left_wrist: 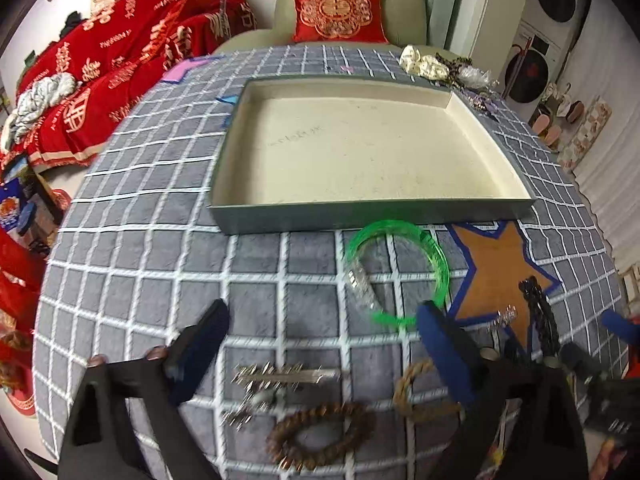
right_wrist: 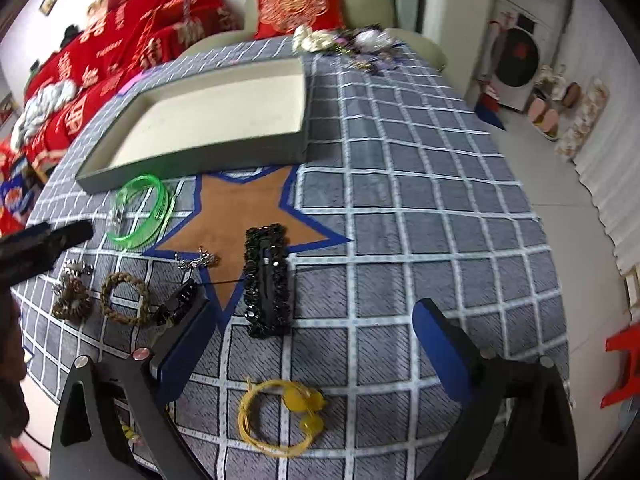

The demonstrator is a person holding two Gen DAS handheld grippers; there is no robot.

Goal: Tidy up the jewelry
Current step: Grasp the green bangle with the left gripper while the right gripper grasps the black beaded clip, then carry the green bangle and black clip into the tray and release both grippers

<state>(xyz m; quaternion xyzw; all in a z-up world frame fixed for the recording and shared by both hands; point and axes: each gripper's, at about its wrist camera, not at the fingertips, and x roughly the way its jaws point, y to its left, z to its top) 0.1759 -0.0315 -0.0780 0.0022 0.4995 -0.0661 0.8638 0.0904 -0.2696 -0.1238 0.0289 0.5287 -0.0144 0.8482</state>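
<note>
An empty cream-lined grey tray [left_wrist: 376, 216] [right_wrist: 192, 156] lies on the checked cloth. In front of it lie a green bangle [left_wrist: 434, 252] [right_wrist: 160, 200], a black sequinned hair clip [right_wrist: 266, 280] [left_wrist: 540, 316], a silver spiky clip [left_wrist: 280, 376], a brown bead bracelet [left_wrist: 320, 436] [right_wrist: 72, 304], a braided rope ring [left_wrist: 412, 392] [right_wrist: 124, 300] and a yellow cord bracelet with beads [right_wrist: 280, 416]. My left gripper [left_wrist: 324, 328] is open and empty, over the silver clip and beads. My right gripper [right_wrist: 312, 320] is open and empty, just before the black clip.
A brown star patch with blue edging [right_wrist: 240, 216] [left_wrist: 496, 272] marks the cloth. A heap of more jewelry and white cloth [left_wrist: 440, 66] [right_wrist: 344, 42] sits at the table's far edge. A green chair with a red cushion [left_wrist: 336, 12] stands behind. A red stool [right_wrist: 624, 364] stands to the right.
</note>
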